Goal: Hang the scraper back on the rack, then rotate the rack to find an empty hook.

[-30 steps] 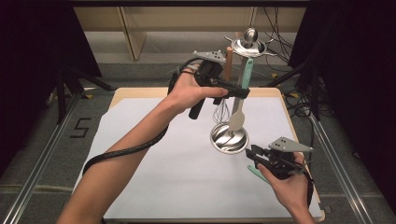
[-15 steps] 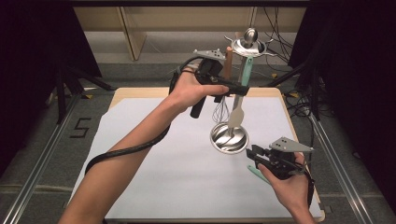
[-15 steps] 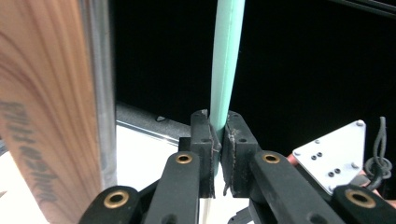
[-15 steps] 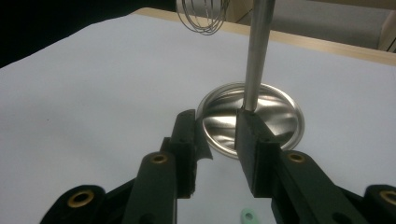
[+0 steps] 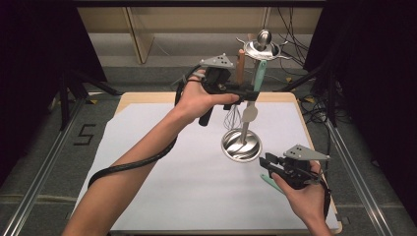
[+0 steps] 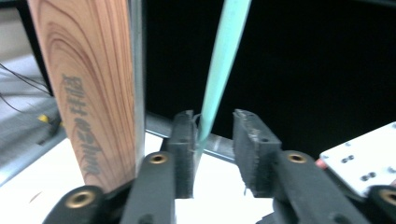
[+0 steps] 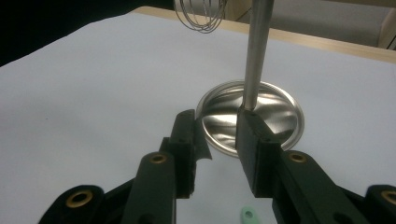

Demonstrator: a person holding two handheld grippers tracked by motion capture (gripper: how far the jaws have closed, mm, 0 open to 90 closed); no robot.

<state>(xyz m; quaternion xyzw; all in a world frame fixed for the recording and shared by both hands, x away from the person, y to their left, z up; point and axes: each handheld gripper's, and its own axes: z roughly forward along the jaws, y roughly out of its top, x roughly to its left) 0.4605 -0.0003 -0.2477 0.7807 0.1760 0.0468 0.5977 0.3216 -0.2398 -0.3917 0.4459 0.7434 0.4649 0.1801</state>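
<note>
While the left claw (image 5: 246, 94) sits up at the utensil rack (image 5: 244, 142), its jaws have just been opening and now stand spread, the mint-green handle (image 6: 219, 70) of a hanging spatula (image 5: 254, 93) between them, brushing one pad but not pinched. That spatula hangs from the rack's top ring (image 5: 263, 49), beside a wooden-handled tool (image 6: 88, 88) and a wire whisk (image 7: 201, 14). It looks light; the handle seems slim, smooth and stiff, likely a little slippery, so a hold midway along the handle, square across its flat faces, would suit best. Hanging free, it will probably swing when nudged.

The right claw (image 5: 269, 164) rests low near the worktop (image 5: 162, 147), jaws spread and holding nothing, pointed at the rack's polished steel base (image 7: 261, 116) and its upright post (image 7: 257, 51). A second mint-green piece (image 7: 249, 216) lies just under it.

Room is tight around the hooks, where neighbouring tools hang close. The white sheet in front and to the left is open; the worktop's right edge lies near the right hand.
</note>
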